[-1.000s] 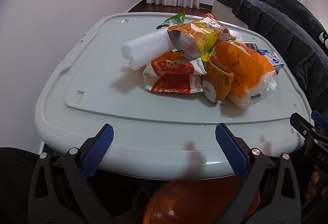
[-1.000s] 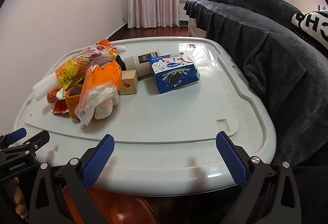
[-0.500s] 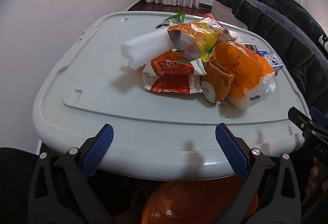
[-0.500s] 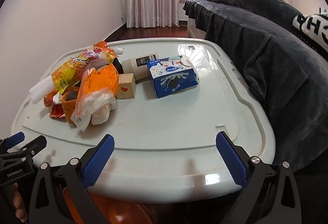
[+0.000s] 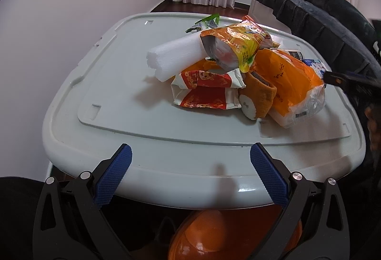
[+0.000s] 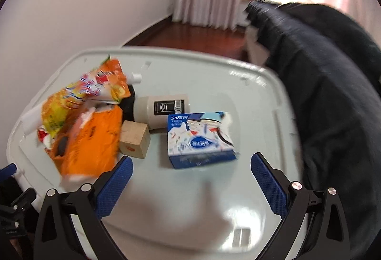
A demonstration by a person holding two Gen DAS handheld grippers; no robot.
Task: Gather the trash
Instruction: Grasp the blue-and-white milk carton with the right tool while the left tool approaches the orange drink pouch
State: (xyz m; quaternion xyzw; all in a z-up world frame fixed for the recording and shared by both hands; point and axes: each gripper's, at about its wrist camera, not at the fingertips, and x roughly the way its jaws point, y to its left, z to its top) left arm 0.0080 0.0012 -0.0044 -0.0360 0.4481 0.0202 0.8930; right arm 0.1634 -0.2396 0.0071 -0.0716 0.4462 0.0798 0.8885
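Two grippers, both spread wide, nothing between fingers. Left gripper [image 5: 190, 172] hangs at near edge of grey lid [image 5: 142, 124]; right gripper [image 6: 191, 179] over lid, just short of blue carton [image 6: 200, 138]. Trash heaped on lid. Left view only: white foam roll [image 5: 176, 57], red-white wrapper [image 5: 207, 91], orange bin [image 5: 228, 233] below edge. Right view only, blurred: wooden block [image 6: 134, 139], white bottle [image 6: 164, 107] touching carton. Both views: orange bag [image 5: 285, 83], yellow snack pouch [image 5: 235, 45].
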